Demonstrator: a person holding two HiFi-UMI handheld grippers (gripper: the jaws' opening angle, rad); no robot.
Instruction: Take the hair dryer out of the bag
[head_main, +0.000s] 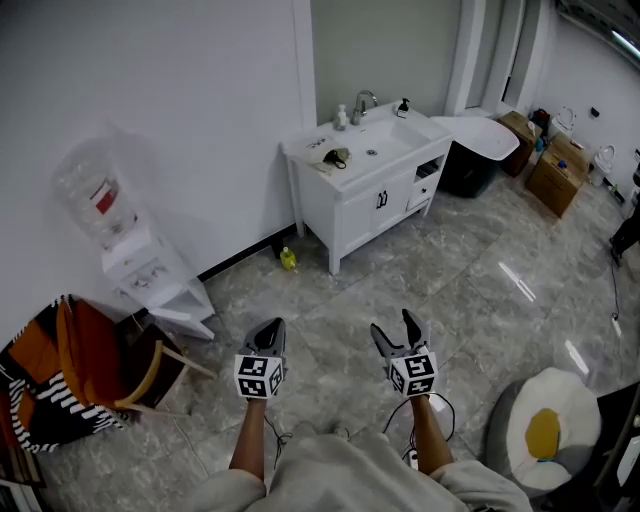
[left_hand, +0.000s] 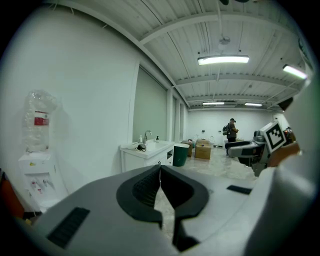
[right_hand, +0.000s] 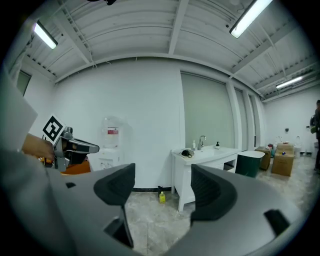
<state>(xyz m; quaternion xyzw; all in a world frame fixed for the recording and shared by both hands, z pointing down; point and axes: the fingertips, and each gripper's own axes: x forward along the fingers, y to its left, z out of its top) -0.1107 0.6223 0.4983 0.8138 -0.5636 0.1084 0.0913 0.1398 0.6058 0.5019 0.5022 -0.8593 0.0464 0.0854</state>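
The hair dryer is hidden, maybe in the small dark bag (head_main: 336, 157) on the far-off white sink cabinet (head_main: 365, 210), and with the left gripper (head_main: 272, 325) shut and the right gripper (head_main: 393, 325) open and empty, a one-handed pull could drag the bag off.

Up front, left gripper (head_main: 272, 326) beside right gripper (head_main: 394, 325), over the floor (head_main: 470, 290). Ahead against the wall (head_main: 180, 90), sink cabinet (head_main: 370, 190); bottle (head_main: 288, 259) on the floor at its left, bin (head_main: 470, 165) at its right. Water dispenser (head_main: 150, 265) further left, chair (head_main: 90, 365) nearest.
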